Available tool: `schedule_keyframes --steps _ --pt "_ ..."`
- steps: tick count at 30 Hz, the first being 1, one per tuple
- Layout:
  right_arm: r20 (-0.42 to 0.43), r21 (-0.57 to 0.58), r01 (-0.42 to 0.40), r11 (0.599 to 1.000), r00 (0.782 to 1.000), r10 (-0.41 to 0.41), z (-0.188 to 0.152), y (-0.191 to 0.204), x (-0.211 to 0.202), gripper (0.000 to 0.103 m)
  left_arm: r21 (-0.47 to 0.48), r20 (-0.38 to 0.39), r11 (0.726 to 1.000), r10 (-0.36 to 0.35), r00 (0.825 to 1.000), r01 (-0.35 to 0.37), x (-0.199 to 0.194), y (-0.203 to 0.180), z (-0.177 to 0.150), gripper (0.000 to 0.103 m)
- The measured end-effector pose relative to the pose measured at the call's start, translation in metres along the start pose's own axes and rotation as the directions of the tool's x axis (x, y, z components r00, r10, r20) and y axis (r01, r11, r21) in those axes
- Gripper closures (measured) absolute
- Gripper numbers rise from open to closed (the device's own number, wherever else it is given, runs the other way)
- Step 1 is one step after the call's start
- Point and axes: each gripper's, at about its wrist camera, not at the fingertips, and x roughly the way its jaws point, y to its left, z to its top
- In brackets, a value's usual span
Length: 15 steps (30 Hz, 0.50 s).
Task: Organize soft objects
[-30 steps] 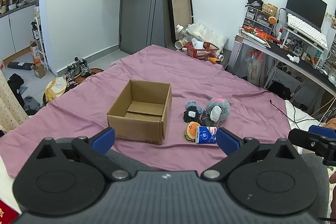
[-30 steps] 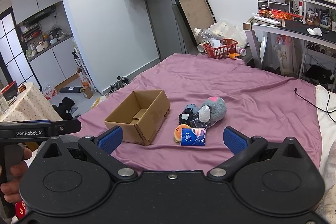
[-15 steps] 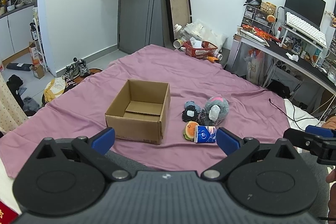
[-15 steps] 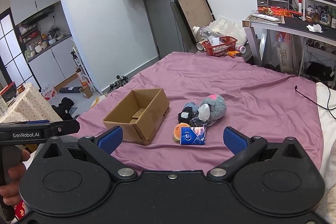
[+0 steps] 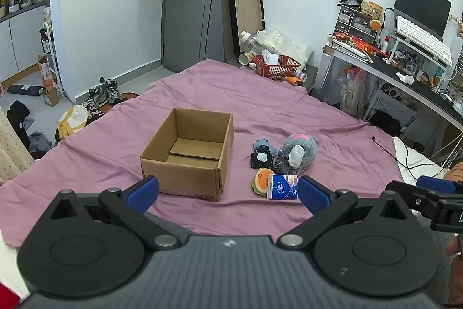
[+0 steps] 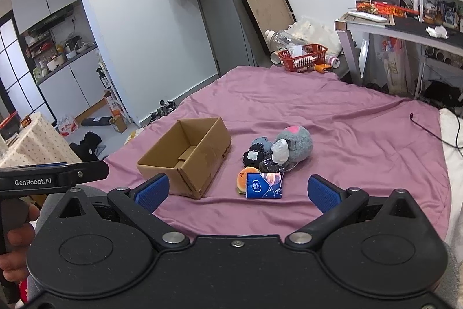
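Both grippers spread wide over the purple sheet [image 5: 289,112] — nothing held.

Left wrist view: the left gripper [image 5: 228,191] is seen wide apart; the cardboard box [image 5: 189,155] lies far left, the soft toys [image 5: 285,155] right of it. Right wrist view: the right gripper [image 6: 236,191] is likewise wide — a tissue pack [image 6: 264,185] lies nearest, touching the toys.

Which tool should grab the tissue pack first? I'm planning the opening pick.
Probably right: the tissue pack sits centred between the open right tool; the left tool faces the cardboard box.
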Motion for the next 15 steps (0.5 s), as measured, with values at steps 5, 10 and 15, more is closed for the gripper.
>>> schedule_keyframes --steps 5,10,15 --pt "-0.004 0.024 -0.007 1.0 1.0 0.007 0.002 -0.011 0.006 0.0 -0.01 -0.001 1.0 -0.01 1.0 0.01 0.012 -0.003 0.003 0.002" --pt "-0.007 0.054 -0.014 0.998 1.0 0.015 0.004 -0.023 0.014 0.0 -0.022 -0.007 1.0 -0.016 1.0 0.016 0.026 -0.006 0.004 0.002" --pt "-0.015 0.068 -0.008 0.998 1.0 0.009 0.004 -0.033 0.024 0.0 -0.038 -0.019 0.999 -0.018 1.0 0.017 0.042 -0.007 0.003 0.003"
